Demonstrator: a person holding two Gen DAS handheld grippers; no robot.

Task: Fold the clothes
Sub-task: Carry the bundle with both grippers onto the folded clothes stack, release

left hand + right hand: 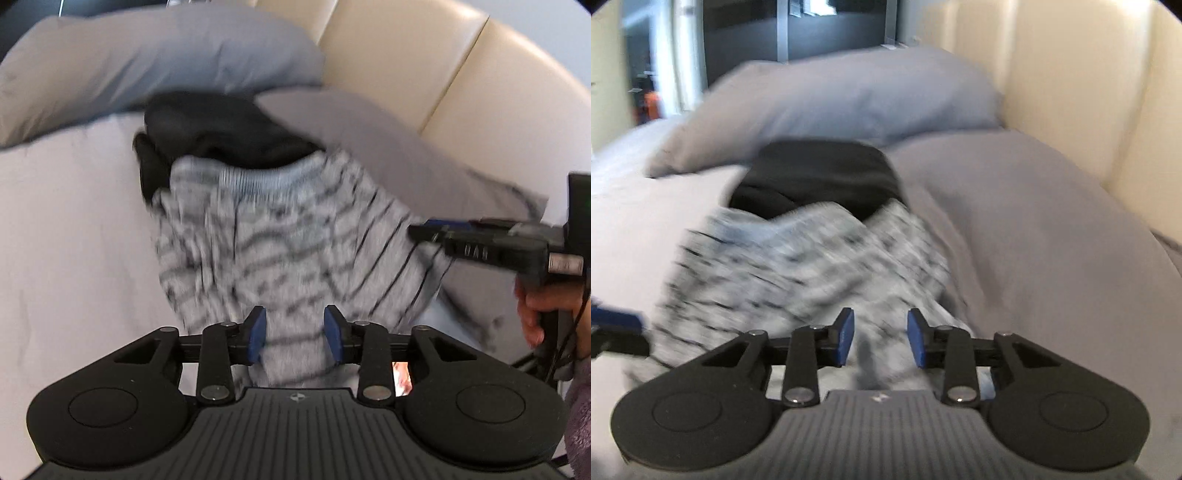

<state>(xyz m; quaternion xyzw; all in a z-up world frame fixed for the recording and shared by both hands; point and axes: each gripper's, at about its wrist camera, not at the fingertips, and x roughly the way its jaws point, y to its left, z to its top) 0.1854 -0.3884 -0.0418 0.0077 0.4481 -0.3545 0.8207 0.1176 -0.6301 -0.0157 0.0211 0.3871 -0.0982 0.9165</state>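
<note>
Striped top (288, 236) lies bunched on the bed (66, 240), grey w/ dark stripes, ribbed neckband at its 12 o'clock edge. Blurred in both views.

Black garment (221, 129) sits just past the neckband at 12, touching or overlapped by the top; can't tell which lies over which.

L gripper (294, 334) is at the top's 6 o'clock edge. Blue pads (256, 332) stand narrowly apart w/ grey fabric filling the gap between them; can't tell if the pads actually pinch it.

R gripper (881, 336) is at the top's hem too, seen at 3 o'clock in the L view (424, 230), held by a hand (535, 310). Its pads are likewise a narrow way apart w/ cloth between; grip unclear.

Two grey pillows: one (831, 99) at 12 behind the black garment, one (1015, 221) at 2–3, against the cream headboard (1071, 74).
</note>
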